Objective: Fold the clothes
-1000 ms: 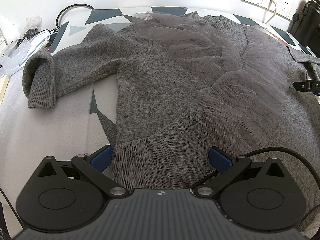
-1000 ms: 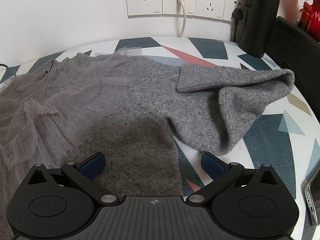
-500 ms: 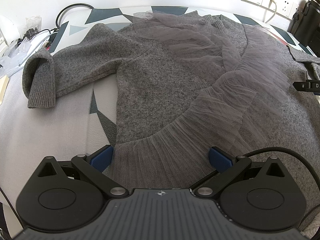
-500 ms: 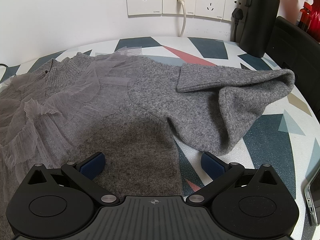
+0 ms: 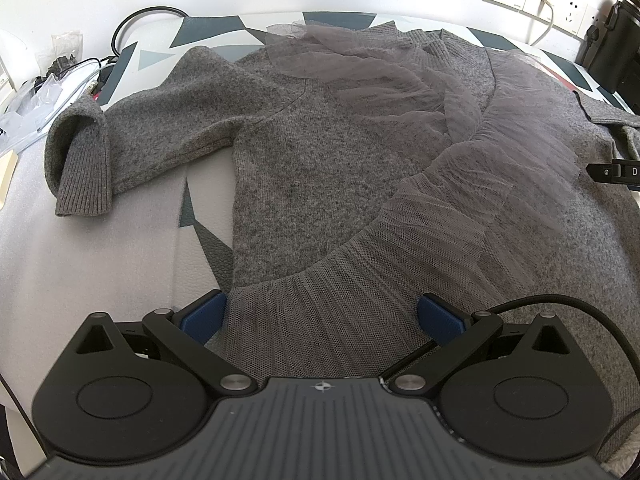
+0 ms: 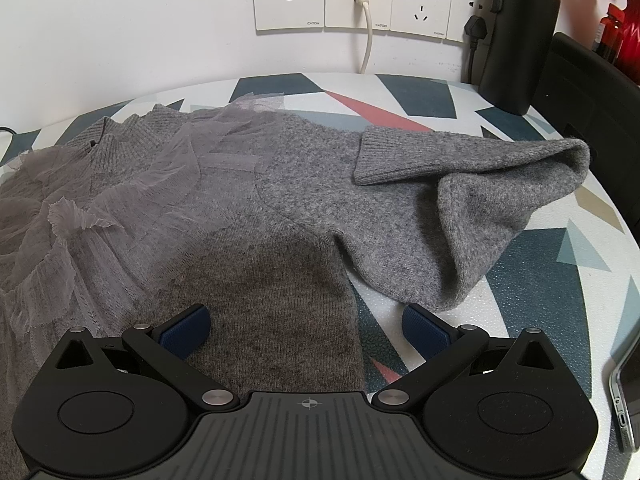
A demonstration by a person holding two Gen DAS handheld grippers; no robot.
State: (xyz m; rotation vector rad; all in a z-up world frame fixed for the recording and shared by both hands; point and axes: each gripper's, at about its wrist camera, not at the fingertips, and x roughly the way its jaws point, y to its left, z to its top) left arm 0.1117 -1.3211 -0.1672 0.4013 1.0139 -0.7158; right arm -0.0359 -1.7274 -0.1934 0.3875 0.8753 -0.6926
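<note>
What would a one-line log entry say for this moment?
phase: pre-grasp | left gripper: open at sweater hem | right gripper: open at hem corner | folds: none

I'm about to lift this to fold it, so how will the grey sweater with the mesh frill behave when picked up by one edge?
The sweater will likely hang floppy: its sleeve already lies doubled over on itself. The thick knit probably grips the claw pads rather than slipping. The thin mesh frill looks delicate and might snag.
</note>
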